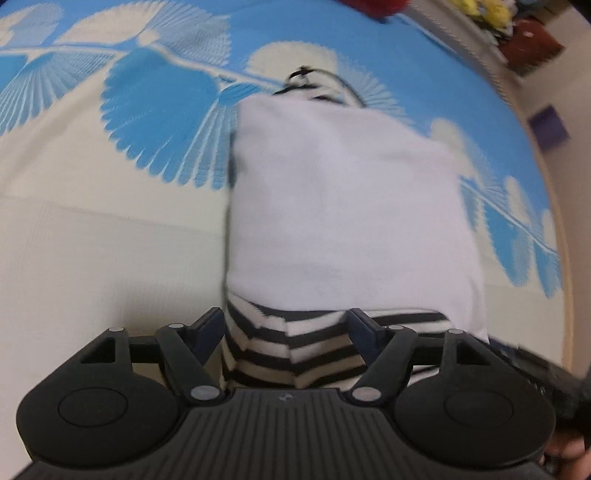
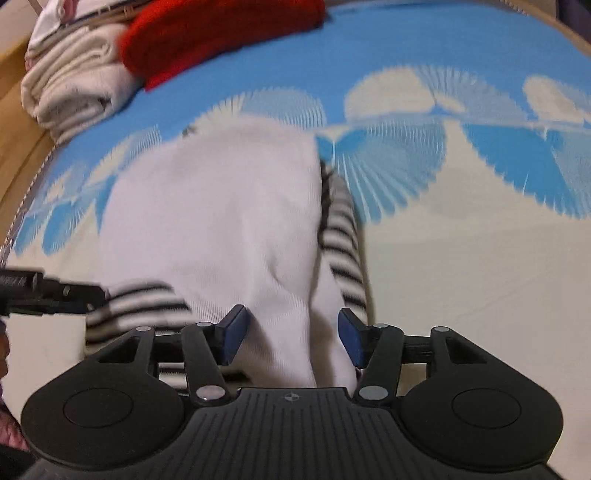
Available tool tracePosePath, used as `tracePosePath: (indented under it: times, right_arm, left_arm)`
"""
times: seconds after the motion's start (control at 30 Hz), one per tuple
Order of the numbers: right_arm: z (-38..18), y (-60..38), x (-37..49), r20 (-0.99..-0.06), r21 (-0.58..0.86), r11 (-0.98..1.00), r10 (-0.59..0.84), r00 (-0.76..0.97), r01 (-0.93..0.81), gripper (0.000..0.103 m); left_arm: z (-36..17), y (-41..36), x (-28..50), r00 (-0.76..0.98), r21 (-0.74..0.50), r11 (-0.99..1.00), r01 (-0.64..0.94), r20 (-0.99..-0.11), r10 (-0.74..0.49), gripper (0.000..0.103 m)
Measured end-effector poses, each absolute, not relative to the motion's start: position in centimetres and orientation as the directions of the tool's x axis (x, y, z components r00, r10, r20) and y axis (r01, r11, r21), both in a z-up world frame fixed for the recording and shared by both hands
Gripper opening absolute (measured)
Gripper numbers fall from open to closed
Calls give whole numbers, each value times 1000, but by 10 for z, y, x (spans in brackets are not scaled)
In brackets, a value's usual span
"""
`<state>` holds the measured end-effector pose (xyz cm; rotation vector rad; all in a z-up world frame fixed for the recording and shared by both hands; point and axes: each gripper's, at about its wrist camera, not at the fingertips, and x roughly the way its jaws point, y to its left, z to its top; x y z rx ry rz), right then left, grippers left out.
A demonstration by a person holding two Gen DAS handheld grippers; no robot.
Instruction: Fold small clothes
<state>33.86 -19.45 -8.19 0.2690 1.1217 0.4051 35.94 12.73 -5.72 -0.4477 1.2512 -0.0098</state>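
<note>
A small garment [image 1: 343, 206], white on top with black-and-white stripes at its near edge, lies partly folded on a blue-and-cream patterned sheet [image 1: 92, 221]. My left gripper [image 1: 286, 328] is open, its fingers either side of the striped hem. In the right wrist view the same garment [image 2: 221, 221] lies in front, with a striped sleeve along its right side. My right gripper [image 2: 291, 332] is open over the white near edge. The left gripper's tip [image 2: 48, 288] shows at the left.
A red cloth [image 2: 221, 33] and folded cream towels [image 2: 74, 81] lie at the far left of the sheet. A wooden bed edge [image 2: 14, 122] runs along the left. The cream part of the sheet [image 2: 480, 277] lies to the right.
</note>
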Motion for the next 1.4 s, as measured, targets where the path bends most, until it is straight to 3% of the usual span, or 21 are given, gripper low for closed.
tracePosePath:
  times: [0.03, 0.07, 0.27, 0.47, 0.57, 0.67, 0.77, 0.87, 0.97, 1.0, 1.07, 1.1, 1.13, 1.23, 1.3, 1.4]
  right_arm:
    - [-86, -196, 337, -814, 422, 890, 456, 361, -174, 14]
    - [-90, -197, 336, -815, 432, 887, 461, 351, -161, 0]
    - [-97, -220, 326, -769, 584, 812, 547, 330, 15, 1]
    - [-95, -213, 317, -797, 546, 838, 516, 313, 8, 1]
    - [-96, -205, 315, -838, 456, 888, 449, 311, -54, 0]
    - [-100, -198, 315, -871, 380, 920, 392, 298, -98, 0]
    - [-103, -197, 313, -906, 284, 951, 307, 291, -119, 0]
    - [-107, -192, 306, -943, 91, 978, 144, 299, -187, 0]
    - [-78, -197, 297, -897, 26, 987, 94, 431, -160, 1]
    - [-63, -200, 292, -865, 38, 990, 100, 492, -136, 4]
    - [-35, -205, 278, -796, 70, 992, 119, 593, -105, 28]
    - [-22, -207, 267, -758, 86, 991, 129, 640, -98, 51]
    - [-9, -209, 253, -712, 103, 990, 142, 688, -97, 61]
    - [15, -216, 211, -605, 149, 982, 182, 775, -115, 64]
    - [21, -221, 185, -564, 178, 977, 198, 801, -116, 73]
    - [21, -225, 149, -541, 172, 974, 221, 812, -150, 74]
  left_arm:
    - [-61, 124, 360, 328, -342, 911, -231, -909, -258, 78]
    - [-62, 120, 361, 342, -344, 912, -224, -904, -257, 78]
    - [-47, 102, 357, 482, -259, 953, -159, -862, -154, 68]
    - [-27, 87, 353, 535, -158, 986, -60, -839, -101, 67]
    - [-33, 81, 353, 485, -165, 986, -21, -864, -134, 66]
    - [-53, 73, 350, 399, -36, 999, 32, -916, -46, 69]
    - [-45, 70, 343, 429, -2, 999, 45, -903, -21, 68]
    - [-35, 65, 327, 464, 75, 994, 77, -885, 31, 69]
    - [-8, 65, 313, 522, 134, 988, 76, -850, 75, 77]
    - [3, 66, 307, 554, 142, 988, 66, -828, 82, 83]
    - [31, 66, 292, 619, 130, 991, 42, -781, 76, 85]
    - [43, 66, 282, 649, 114, 993, 28, -758, 69, 85]
    - [56, 65, 268, 687, 95, 995, 12, -724, 61, 86]
    - [82, 57, 222, 783, 89, 996, -22, -618, 73, 98]
    - [90, 52, 182, 835, 63, 998, -21, -547, 52, 102]
    - [85, 44, 143, 817, 14, 999, -29, -575, 32, 102]
